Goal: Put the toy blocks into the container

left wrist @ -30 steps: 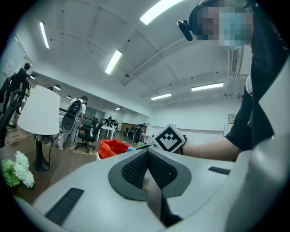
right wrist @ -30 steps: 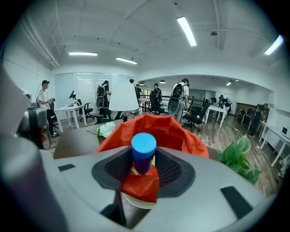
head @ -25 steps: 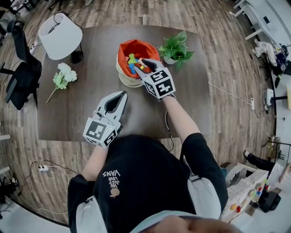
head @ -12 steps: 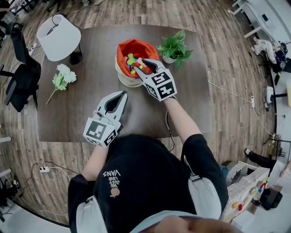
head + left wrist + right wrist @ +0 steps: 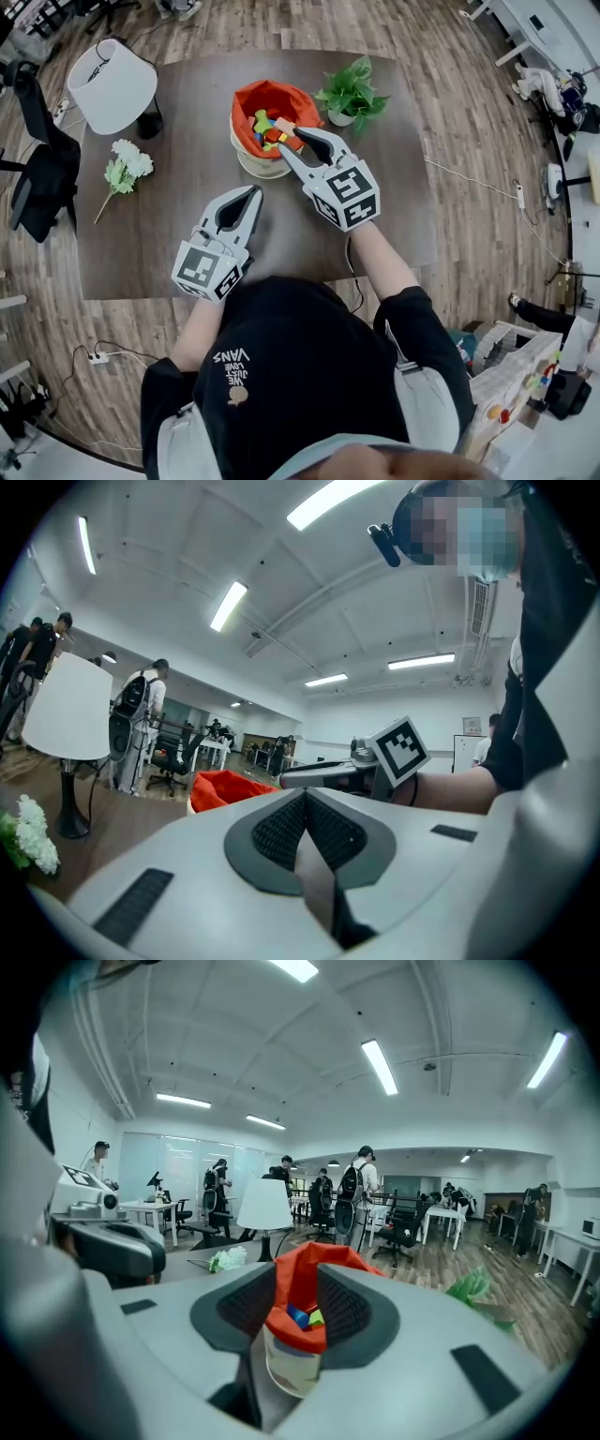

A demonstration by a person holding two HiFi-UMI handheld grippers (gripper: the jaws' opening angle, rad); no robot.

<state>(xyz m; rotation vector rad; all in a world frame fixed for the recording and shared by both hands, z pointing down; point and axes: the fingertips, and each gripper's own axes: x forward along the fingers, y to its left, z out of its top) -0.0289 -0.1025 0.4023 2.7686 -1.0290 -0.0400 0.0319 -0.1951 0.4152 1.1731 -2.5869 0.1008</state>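
Table (image 5: pixel 187 234): one.
Container (image 5: pixel 251 165): one, with one orange liner (image 5: pixel 272 94).
Toy blocks (image 5: pixel 272 127): several, heaped in the container in mixed colours. The pile is too jumbled for an exact count.
Lamp (image 5: pixel 112 84): one, white shade.
Potted plant (image 5: pixel 349 94): one.
White flower sprig (image 5: pixel 124 167): one.
Grippers: two, the left gripper (image 5: pixel 255 192) and the right gripper (image 5: pixel 289 141).
Black office chair (image 5: pixel 37 159): one.
Bystanders (image 5: pixel 354 1190) far back in the room: several, too small to number.

Bright, even light from ceiling tube lamps (image 5: pixel 380 1065), w/ mild glare round them. Soft, faint shadows on table (image 5: pixel 150 225). Heavy fisheye bend + dark vignette at edges. Close foreground in both gripper views slightly soft.
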